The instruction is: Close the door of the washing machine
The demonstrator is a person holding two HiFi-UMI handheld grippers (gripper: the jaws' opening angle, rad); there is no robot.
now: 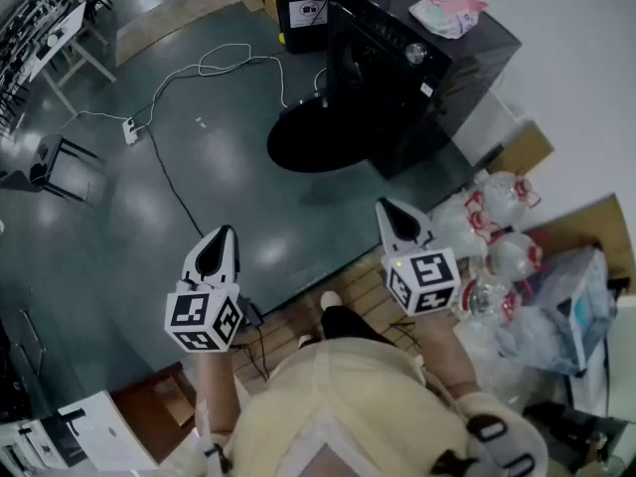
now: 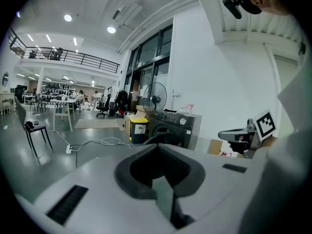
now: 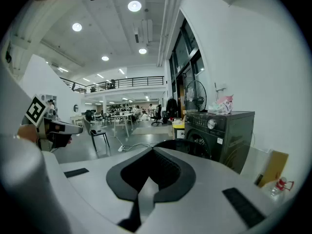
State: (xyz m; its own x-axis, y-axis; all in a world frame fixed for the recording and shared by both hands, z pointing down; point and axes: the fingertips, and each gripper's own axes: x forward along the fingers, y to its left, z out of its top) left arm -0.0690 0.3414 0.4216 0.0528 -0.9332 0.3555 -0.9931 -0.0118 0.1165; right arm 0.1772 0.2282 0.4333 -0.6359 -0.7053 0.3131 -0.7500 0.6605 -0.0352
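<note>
The black washing machine [image 1: 422, 63] stands at the far side of the floor, and its round door [image 1: 316, 139] is swung wide open toward me. A pink cloth [image 1: 449, 13] lies on its top. My left gripper [image 1: 227, 233] and right gripper [image 1: 384, 206] are held side by side well short of the machine, both shut and holding nothing. The left gripper view shows the machine [image 2: 176, 126] ahead beyond the shut left gripper [image 2: 157, 146]. In the right gripper view the machine [image 3: 222, 133] and its open door [image 3: 183, 144] lie just past the shut right gripper [image 3: 153, 151].
A yellow bin [image 1: 298, 6] stands left of the machine. A white cable and power strip [image 1: 130, 130] lie across the floor, with a black chair [image 1: 55, 165] at the left. Plastic bags of bottles [image 1: 502, 241] and cardboard are piled at the right wall.
</note>
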